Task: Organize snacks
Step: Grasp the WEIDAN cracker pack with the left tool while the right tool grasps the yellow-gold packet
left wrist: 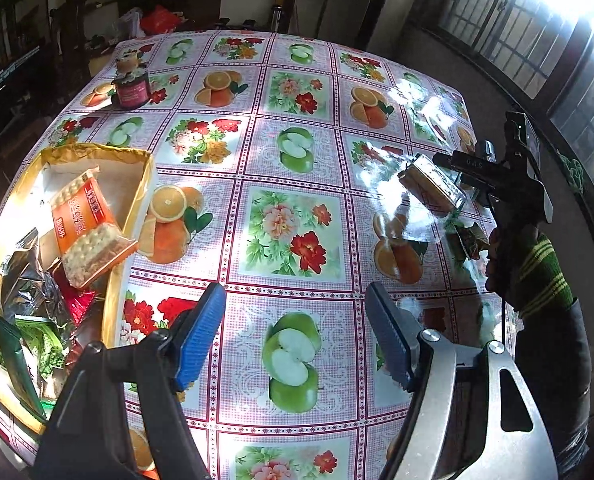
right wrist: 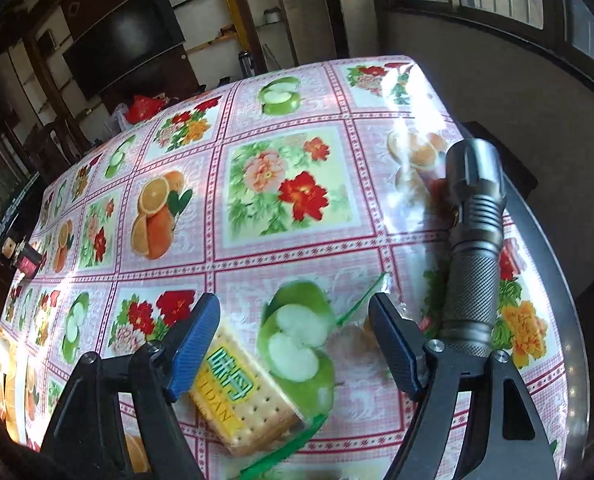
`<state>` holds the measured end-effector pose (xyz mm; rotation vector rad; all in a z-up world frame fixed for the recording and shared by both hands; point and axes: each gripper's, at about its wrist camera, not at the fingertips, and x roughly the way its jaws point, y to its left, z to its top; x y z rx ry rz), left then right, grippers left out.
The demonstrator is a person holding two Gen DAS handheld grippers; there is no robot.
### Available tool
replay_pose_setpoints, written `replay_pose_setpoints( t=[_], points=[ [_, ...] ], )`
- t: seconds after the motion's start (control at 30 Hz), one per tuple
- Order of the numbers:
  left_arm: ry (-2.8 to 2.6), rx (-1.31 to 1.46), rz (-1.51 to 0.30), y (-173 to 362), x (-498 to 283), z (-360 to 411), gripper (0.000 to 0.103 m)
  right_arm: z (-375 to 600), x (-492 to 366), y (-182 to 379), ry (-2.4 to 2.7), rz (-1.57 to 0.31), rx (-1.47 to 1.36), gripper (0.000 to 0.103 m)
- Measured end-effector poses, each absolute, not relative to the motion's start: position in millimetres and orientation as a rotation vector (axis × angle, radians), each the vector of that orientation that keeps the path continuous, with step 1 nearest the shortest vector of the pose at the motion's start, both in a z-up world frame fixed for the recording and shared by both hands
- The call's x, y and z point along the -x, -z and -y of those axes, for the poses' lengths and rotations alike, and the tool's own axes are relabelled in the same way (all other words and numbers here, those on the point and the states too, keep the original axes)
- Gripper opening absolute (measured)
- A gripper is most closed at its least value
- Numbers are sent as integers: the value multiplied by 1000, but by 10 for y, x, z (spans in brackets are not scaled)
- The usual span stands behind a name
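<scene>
My left gripper (left wrist: 295, 332) hangs with its blue pads apart and nothing between them, only the fruit-and-flower tablecloth (left wrist: 297, 152) below. Just off its left finger sits the gold box (left wrist: 137, 188), the collecting place I judge the snacks belong in: an orange cracker pack (left wrist: 89, 228) with white writing I cannot read leans on its inner wall, above a heap of silver, red and green wrappers. Far ahead of that gripper and to its left stands a dark red jar (left wrist: 131, 90), its label too small to read. My right gripper (right wrist: 295, 346) also stands wide with nothing clamped; it is tilted down over a clear-wrapped cracker pack (right wrist: 241, 396) lying flat on the cloth, partly under its left finger and reaching into the gap. Its yellow label shows green characters and the letters "LDAN". A grey flashlight (right wrist: 473, 248) lies just outside its right finger; I would steer clear of it.
</scene>
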<state>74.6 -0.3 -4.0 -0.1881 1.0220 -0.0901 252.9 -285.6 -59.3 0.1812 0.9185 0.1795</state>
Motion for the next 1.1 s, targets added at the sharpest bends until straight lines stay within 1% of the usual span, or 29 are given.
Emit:
replay_pose_setpoints(
  t=[0.07,0.1,0.13,0.17,0.2,0.27,0.33,0.4,0.5,0.67,0.73,0.93,1.0,1.03,1.1],
  points=[
    [88,183,-1025,58,-787,41,72,2614,-2357,608,-283,-944,-148,77],
    [90,181,-1027,66,-804,56,72,2487,-2251,612,-361,-961,-139,79],
    [94,179,-1029,68,-812,70,72,2368,-2119,597,-451,-964,-147,79],
    [94,175,-1029,65,-814,79,72,2317,-1958,533,-519,-923,-160,77],
    [93,171,-1025,58,-810,83,73,2344,-1807,454,-532,-865,-172,77],
    [83,162,-1018,55,-821,83,73,2544,-1681,381,-424,-819,-211,78],
    [69,145,-1012,56,-875,80,73,2748,-1655,414,-362,-837,-252,78],
    [46,117,-995,44,-1005,92,73,2847,-1588,463,-314,-858,-224,78],
    [68,-3,-994,68,-1355,292,75,2900,-1452,487,-243,-837,-142,78],
    [166,-291,-970,226,-1764,931,75,2968,-1503,645,-178,-883,-91,78],
    [155,-357,-962,316,-1875,1094,75,2940,-1564,716,-180,-905,-75,78],
    [212,-434,-1009,581,-2159,1409,75,2916,-1649,782,-174,-924,-51,78],
    [222,-452,-1012,642,-2200,1501,77,2925,-1660,782,-178,-925,-56,78],
    [221,-461,-1019,682,-2226,1532,77,2922,-1657,783,-176,-924,-50,77],
    [220,-471,-1042,777,-2261,1573,76,2917,-1644,784,-163,-921,-32,71]
  ],
)
